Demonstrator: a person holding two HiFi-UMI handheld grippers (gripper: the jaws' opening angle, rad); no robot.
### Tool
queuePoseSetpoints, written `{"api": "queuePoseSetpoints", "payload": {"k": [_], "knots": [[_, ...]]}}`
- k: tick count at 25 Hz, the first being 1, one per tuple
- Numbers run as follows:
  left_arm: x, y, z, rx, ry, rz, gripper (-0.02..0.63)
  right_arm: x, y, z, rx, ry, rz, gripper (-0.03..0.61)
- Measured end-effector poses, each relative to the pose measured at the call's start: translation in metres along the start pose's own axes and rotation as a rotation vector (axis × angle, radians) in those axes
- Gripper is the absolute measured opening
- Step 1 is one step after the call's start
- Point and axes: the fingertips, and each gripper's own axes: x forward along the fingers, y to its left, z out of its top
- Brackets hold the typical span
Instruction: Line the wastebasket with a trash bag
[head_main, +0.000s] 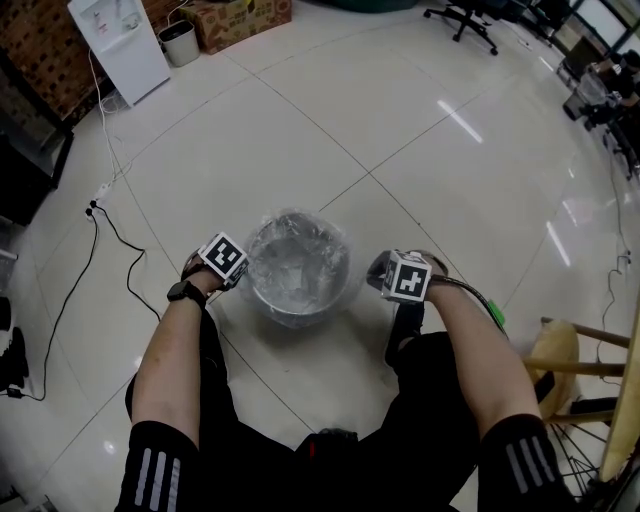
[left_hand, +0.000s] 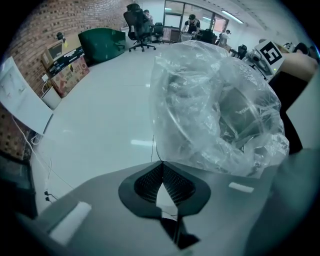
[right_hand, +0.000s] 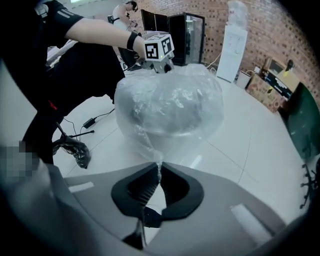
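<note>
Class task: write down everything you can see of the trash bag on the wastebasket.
The trash bag is thin, clear, crinkled plastic that glints in the light. It is draped over the round grey wastebasket, which stands on the tiled floor, and its film balloons loosely round the rim and outer wall. The left gripper and the right gripper each pinch a drawn-out fold of it on opposite sides, jaws shut.
</note>
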Motion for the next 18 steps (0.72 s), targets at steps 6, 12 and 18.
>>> {"api": "queuePoseSetpoints", "payload": {"k": [6,12,18], "knots": [[0.006,0.002,-0.002,-0.015,-0.012,-0.003,-0.006,0.041,-0.004,-0.007,-0.008,0.056,0.000,0.008],[0.011,0.003,-0.007,-0.045,-0.034,-0.014,-0.006,0.066,-0.017,-0.001,0.099,-0.036,-0.038,0.008],[-0.017,0.027,-0.008,-0.058,-0.081,0.032,0.024,0.076,-0.013,0.010,0.089,-0.043,-0.013,0.008]]}}
